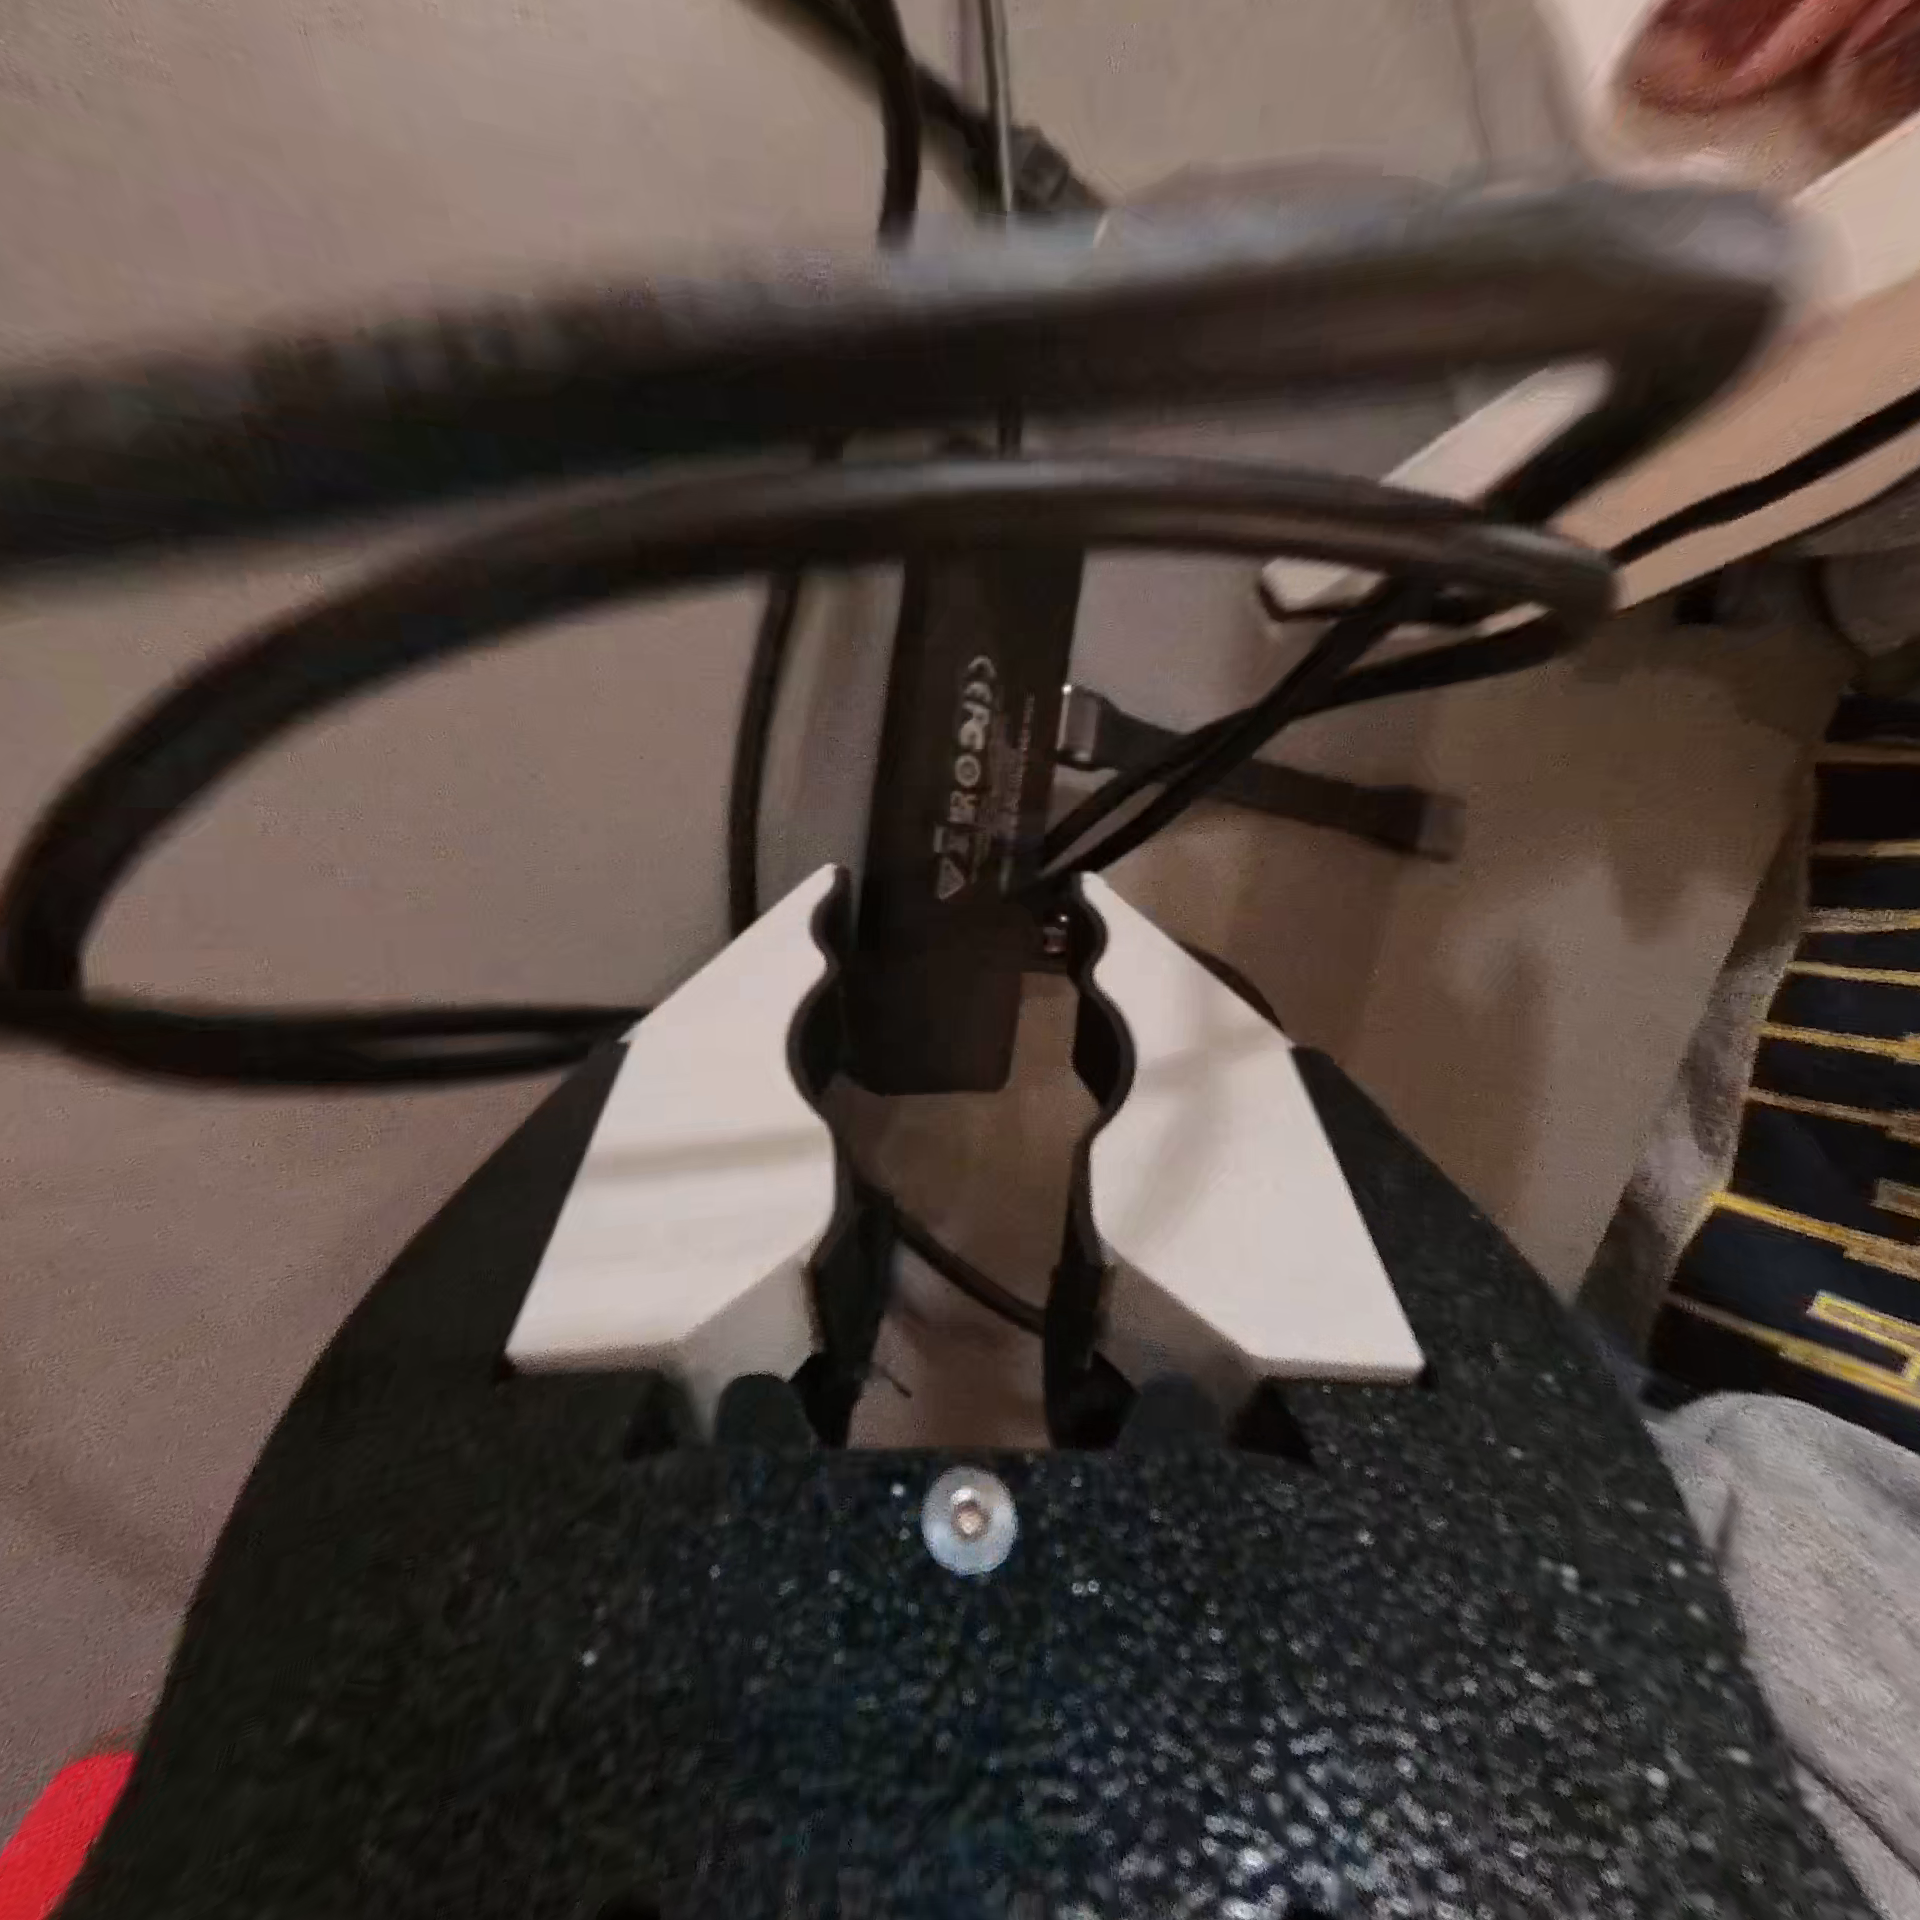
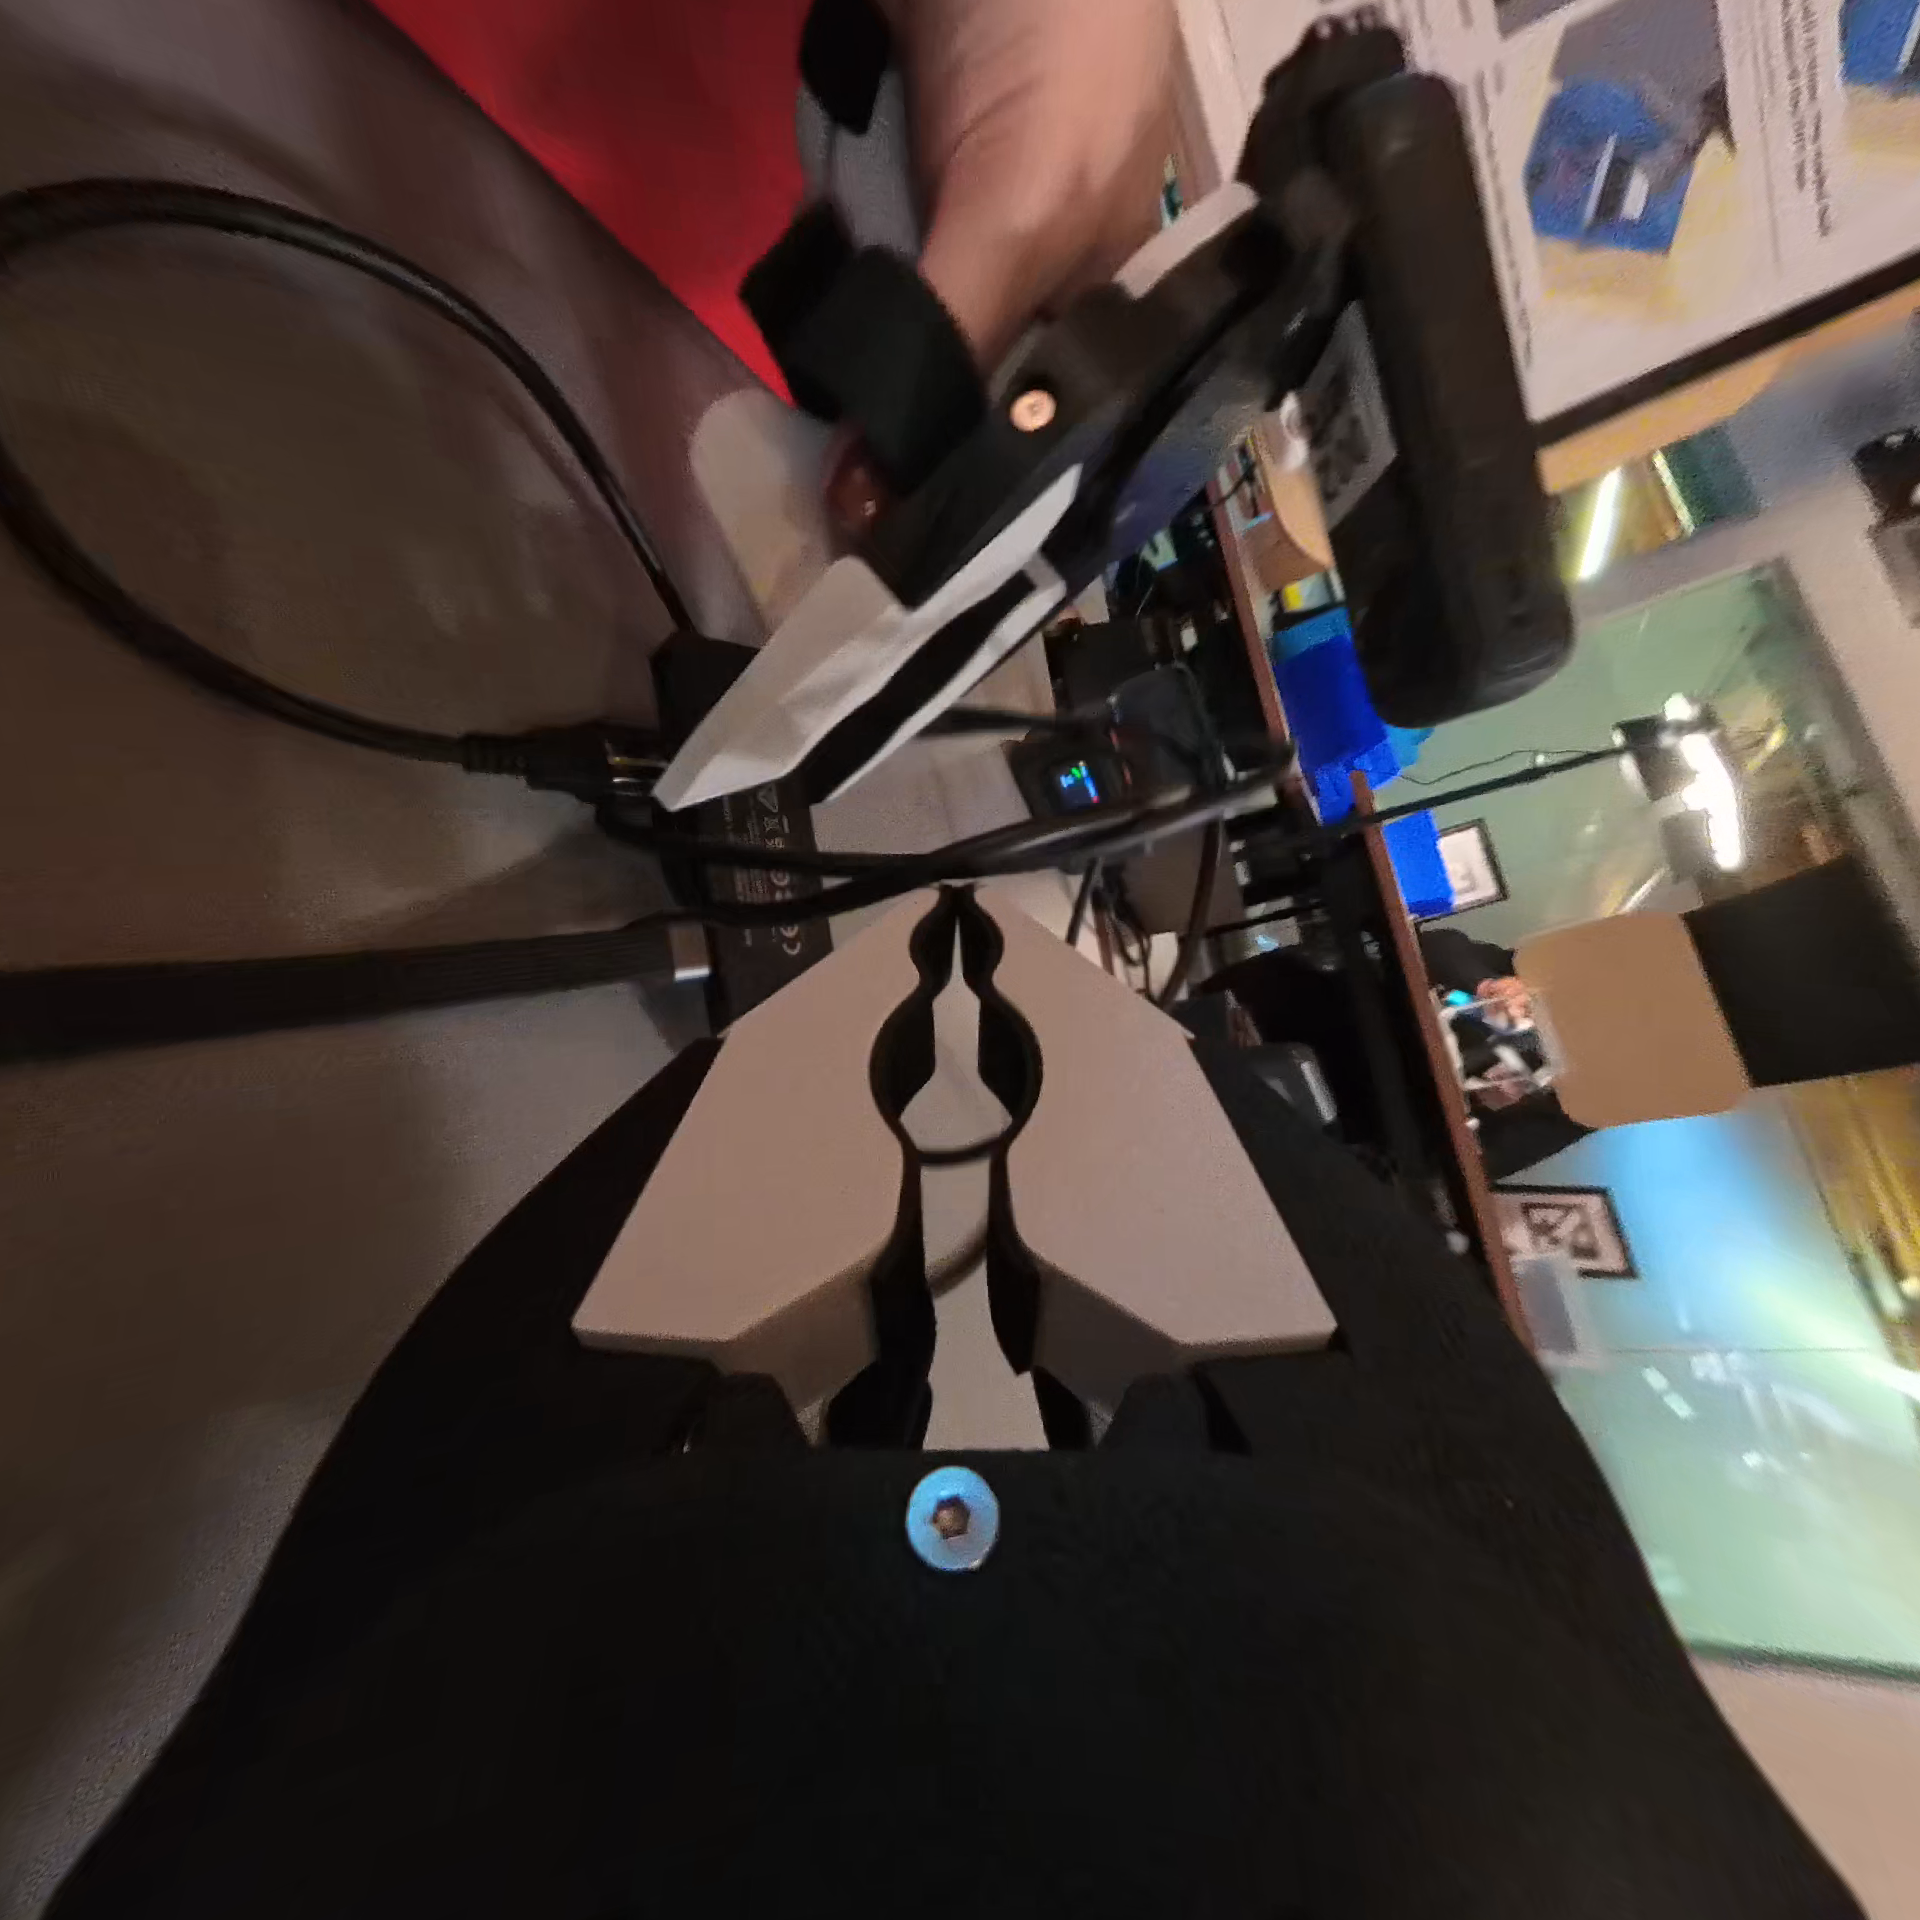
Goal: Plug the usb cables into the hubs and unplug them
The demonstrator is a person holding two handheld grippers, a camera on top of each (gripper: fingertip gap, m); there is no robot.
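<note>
Beige tabletop (image 1: 312, 727) behind everything in the left wrist view, filling the left side of the right wrist view too.

Thick black cable (image 1: 727, 520) looped wide across the upper half of the left wrist view, blurred where nearest the lens.

Left gripper (image 1: 961, 914) at frame centre, clenched on the near end of a black hub (image 1: 966, 779); hub pinched between the white fingers (image 1: 727, 1091) and pointing away toward the frame's upper middle. Same hub (image 2: 753, 873) at centre left of the right wrist view, clamped under the left gripper (image 2: 707, 769), which comes down from the upper right with a hand (image 2: 1018, 156) behind it.

Right gripper (image 2: 956, 904) just below frame centre, tips pressed together on a thin black cable (image 2: 987, 842) crossing just right of the hub.

Flat black cable (image 2: 364, 987) entering from the left edge, silver plug (image 2: 686, 961) touching the hub's side. Round cable (image 2: 312, 468) curving through the upper left into the hub's far end.
</note>
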